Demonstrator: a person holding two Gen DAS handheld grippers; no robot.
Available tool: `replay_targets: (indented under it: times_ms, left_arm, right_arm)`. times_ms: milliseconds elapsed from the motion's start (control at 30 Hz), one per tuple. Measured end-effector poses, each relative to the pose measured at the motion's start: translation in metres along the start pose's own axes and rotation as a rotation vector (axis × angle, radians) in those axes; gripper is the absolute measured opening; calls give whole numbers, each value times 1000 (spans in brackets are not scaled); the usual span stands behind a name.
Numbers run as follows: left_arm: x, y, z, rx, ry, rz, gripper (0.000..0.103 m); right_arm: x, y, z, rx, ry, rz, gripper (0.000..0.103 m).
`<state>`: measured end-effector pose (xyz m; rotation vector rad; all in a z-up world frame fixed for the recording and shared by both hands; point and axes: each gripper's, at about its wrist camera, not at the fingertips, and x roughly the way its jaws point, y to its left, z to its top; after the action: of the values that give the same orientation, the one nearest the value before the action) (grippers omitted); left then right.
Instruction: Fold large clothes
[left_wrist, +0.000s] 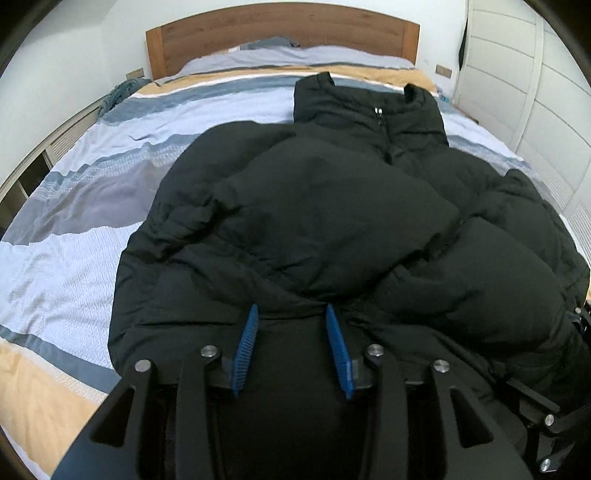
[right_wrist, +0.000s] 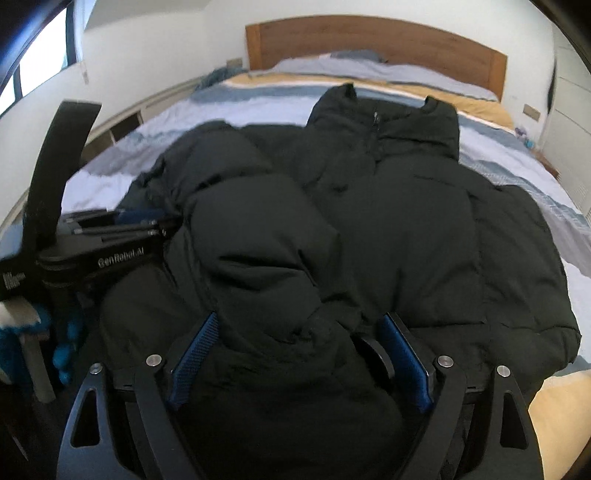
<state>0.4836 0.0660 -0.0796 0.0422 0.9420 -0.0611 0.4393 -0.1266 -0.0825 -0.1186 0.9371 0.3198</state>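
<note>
Lying collar-away on the striped bedspread (left_wrist: 74, 229), the black puffer jacket (left_wrist: 314, 206) is zipped up w/ both sleeves already brought in over the chest, so the sleeve step looks done; the bottom-to-collar fold looks like what's left, judging by the full length spread ahead of both tools. Far left of the left gripper (left_wrist: 291, 321) is bare bedding running up to the wooden headboard (left_wrist: 280, 33). Left gripper sits at the hem edge nearest the camera: blue pads (left_wrist: 245, 347) partly apart, black fabric filling the gap btwn them, but can't tell if it's pinching the hem or just resting over it. Just ahead of its tips is the left sleeve (left_wrist: 325, 221), laid across the body. Moving right, the other folded sleeve (right_wrist: 258, 240) bulges directly in front of the right gripper (right_wrist: 299, 332); that gripper's fingers are wide apart w/ a thick wad of cuff/hem fabric sitting btwn them, not visibly clamped. Beyond both tips, the collar (right_wrist: 388, 118) stands at the far end. Right of the right gripper, jacket side panel, then bedding, white wardrobe (left_wrist: 535, 92) past it.
</note>
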Motion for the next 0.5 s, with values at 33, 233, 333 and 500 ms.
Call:
replay_targets:
  times_ms: [33,233,333,500]
  left_arm:
    - [0,0,0,5,8,3,39]
    - [-6,2,5,33,98,-11,39]
    - [-10,4,8,28,148,-20,39]
    - [-28,11,17,-20,197,-7,39]
  right_arm:
    - [0,1,0,-16,23,-5,86]
    - [-6,-2,10,-31,153,-6,86]
    - [-15,-8,13,-32,196,-8,86]
    - [-29,-25,17,-24,242,3,86]
